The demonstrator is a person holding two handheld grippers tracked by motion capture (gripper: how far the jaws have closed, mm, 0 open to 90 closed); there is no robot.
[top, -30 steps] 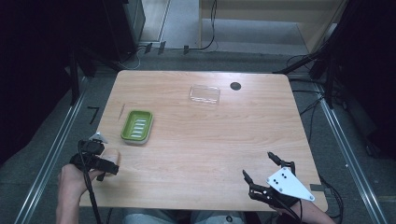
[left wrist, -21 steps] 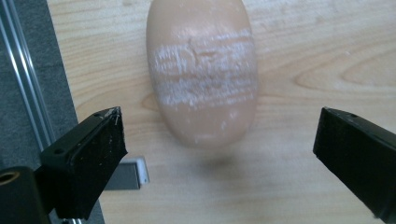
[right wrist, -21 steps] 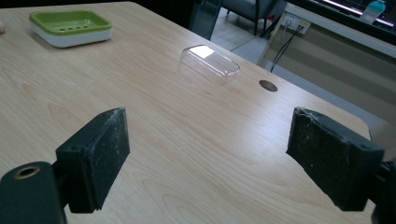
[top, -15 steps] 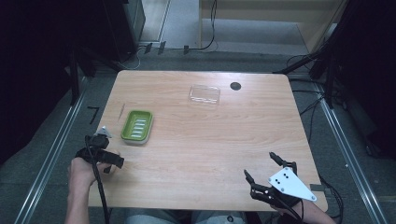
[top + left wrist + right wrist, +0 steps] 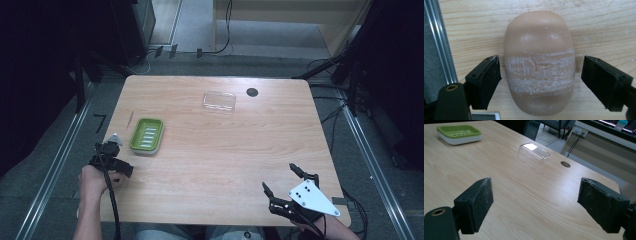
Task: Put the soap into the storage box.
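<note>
The left hand-held gripper is at the left edge of the surface, just below the green dish. In the left gripper view a tan soap lies flat on the wood between the 2 jaws. The jaws have just been closing, but a narrow gap is there on each side of the soap, so the pads do not press it yet and the soap is not grasped. A grey metal rail runs beside the surface edge in that view. The right hand-held gripper is near the front right corner, with jaws spread wide and nothing between them. Its own view looks over bare wood to the dish and a clear lid, which lies near a dark hole in the surface.
</note>
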